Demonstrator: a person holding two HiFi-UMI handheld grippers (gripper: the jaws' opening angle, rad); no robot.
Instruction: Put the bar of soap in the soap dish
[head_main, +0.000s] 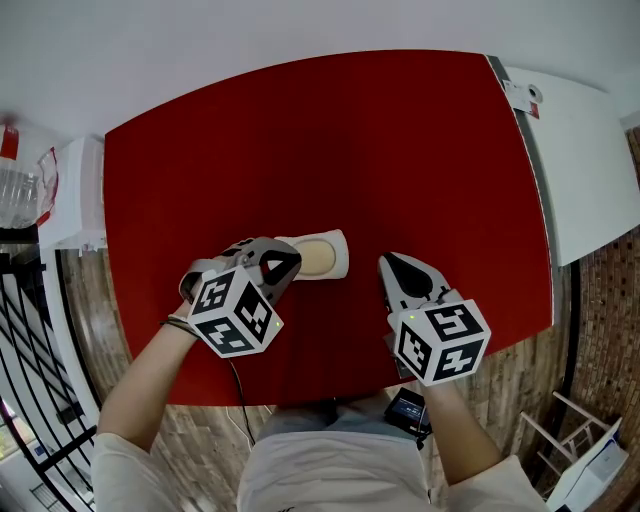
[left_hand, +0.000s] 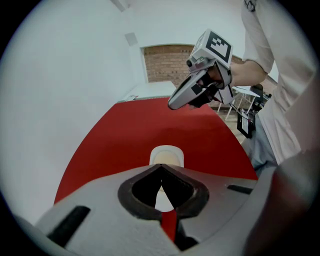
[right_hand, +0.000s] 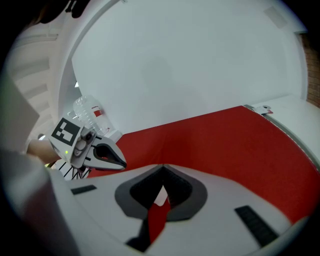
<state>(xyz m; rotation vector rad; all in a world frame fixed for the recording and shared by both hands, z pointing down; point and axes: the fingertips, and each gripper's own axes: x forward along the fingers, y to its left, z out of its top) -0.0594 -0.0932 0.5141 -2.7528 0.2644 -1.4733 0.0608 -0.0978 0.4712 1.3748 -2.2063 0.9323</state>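
Note:
A white soap dish (head_main: 338, 262) lies on the red table (head_main: 330, 140), and a cream bar of soap (head_main: 318, 255) rests in it. My left gripper (head_main: 291, 263) hangs just above the dish's left end, jaws shut and empty. In the left gripper view the dish (left_hand: 154, 154) and soap (left_hand: 167, 158) show just past the closed fingertips (left_hand: 161, 165). My right gripper (head_main: 389, 263) hovers to the right of the dish, apart from it, jaws shut on nothing. The left gripper view shows it raised over the table (left_hand: 173, 104). In its own view its tips (right_hand: 162, 166) meet.
A white counter (head_main: 585, 170) adjoins the table's right edge. At the left, a clear plastic bottle (head_main: 20, 190) stands on a white shelf beside black railings (head_main: 25, 330). A small white rack (head_main: 580, 440) stands on the floor at lower right.

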